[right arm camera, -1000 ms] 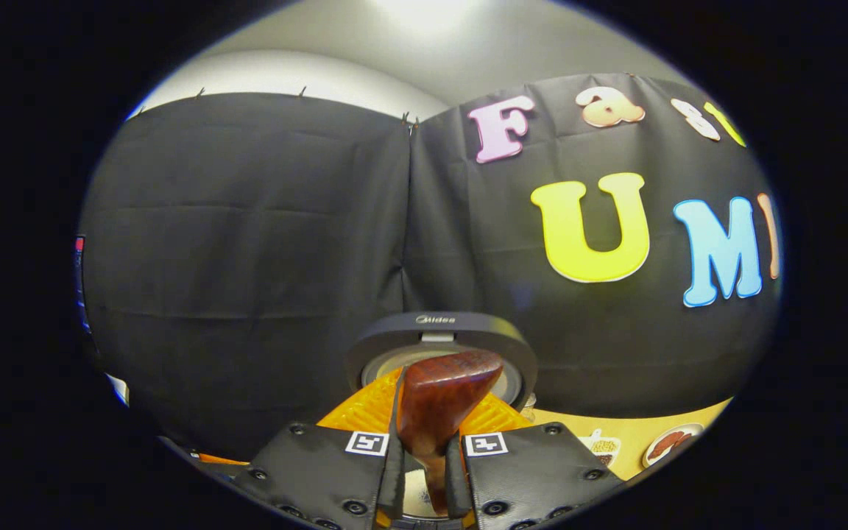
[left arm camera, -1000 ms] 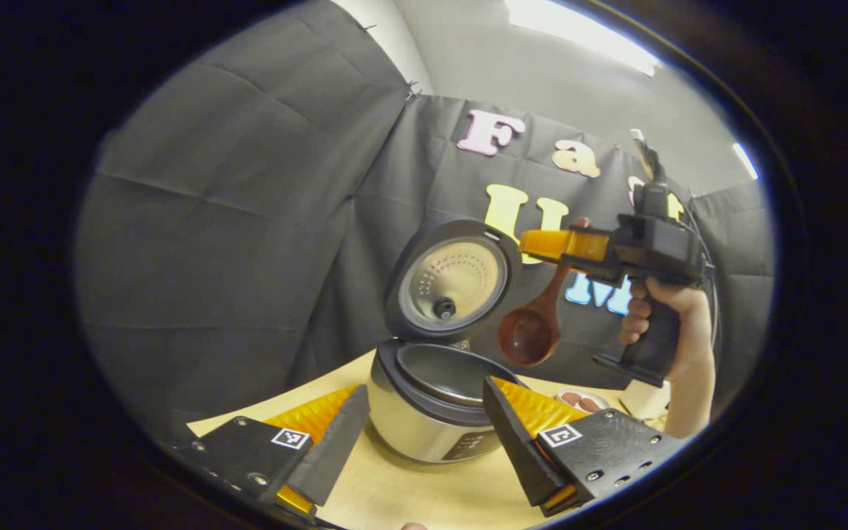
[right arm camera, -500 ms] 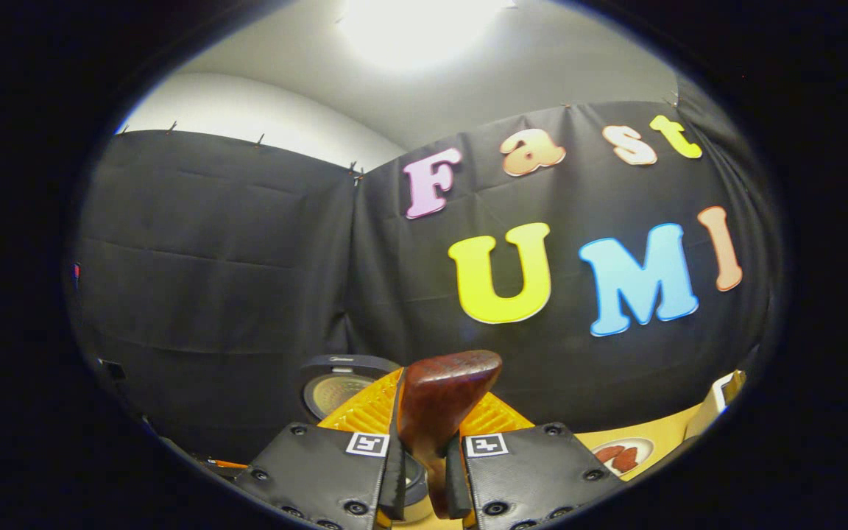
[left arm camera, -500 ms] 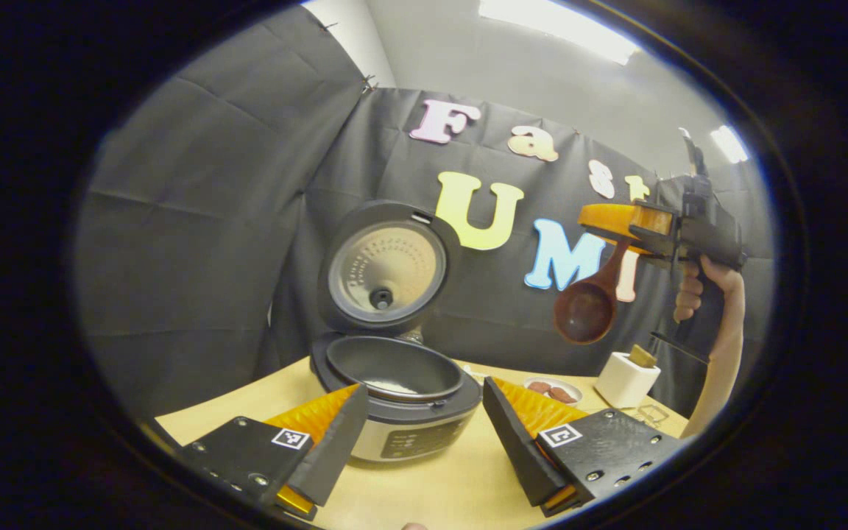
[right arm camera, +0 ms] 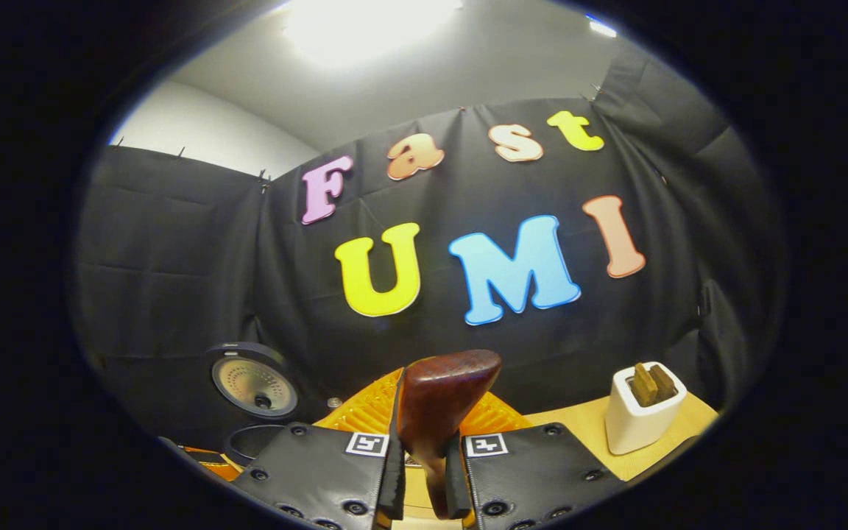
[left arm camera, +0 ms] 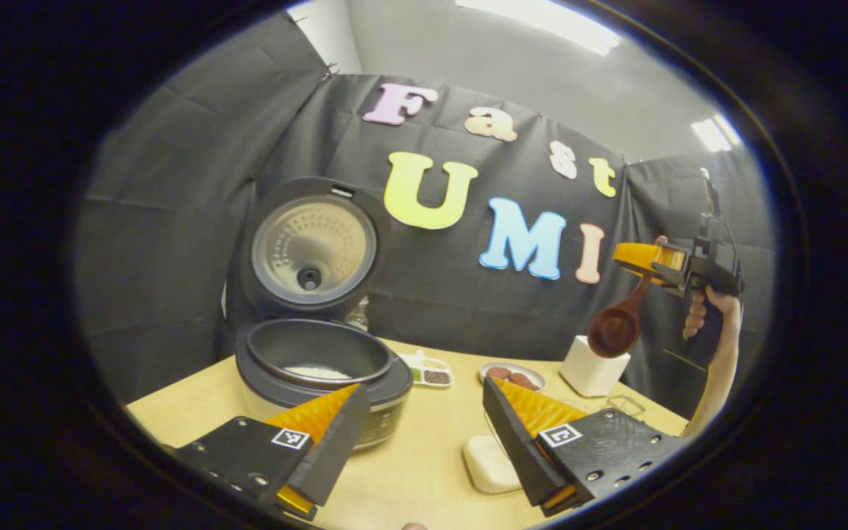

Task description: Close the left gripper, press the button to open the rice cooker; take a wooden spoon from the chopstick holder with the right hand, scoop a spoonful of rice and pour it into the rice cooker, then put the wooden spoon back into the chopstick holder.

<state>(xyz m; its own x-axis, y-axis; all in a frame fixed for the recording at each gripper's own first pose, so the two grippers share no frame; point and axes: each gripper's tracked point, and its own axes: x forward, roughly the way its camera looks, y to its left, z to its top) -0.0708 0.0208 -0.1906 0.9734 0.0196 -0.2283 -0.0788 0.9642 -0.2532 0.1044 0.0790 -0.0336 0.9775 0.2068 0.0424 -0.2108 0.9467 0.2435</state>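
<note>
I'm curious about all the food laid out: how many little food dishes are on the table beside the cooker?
2. A small divided tray sits just right of the rice cooker; a round plate lies further right, near the white chopstick holder. Others may be hidden behind the near jaws.

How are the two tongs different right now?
The left tongs are open and empty; the right tongs are shut on the spoon. The left tongs sit low over the table; in the left gripper view the right tongs are high above the holder. Both have orange-and-black fingers.
</note>
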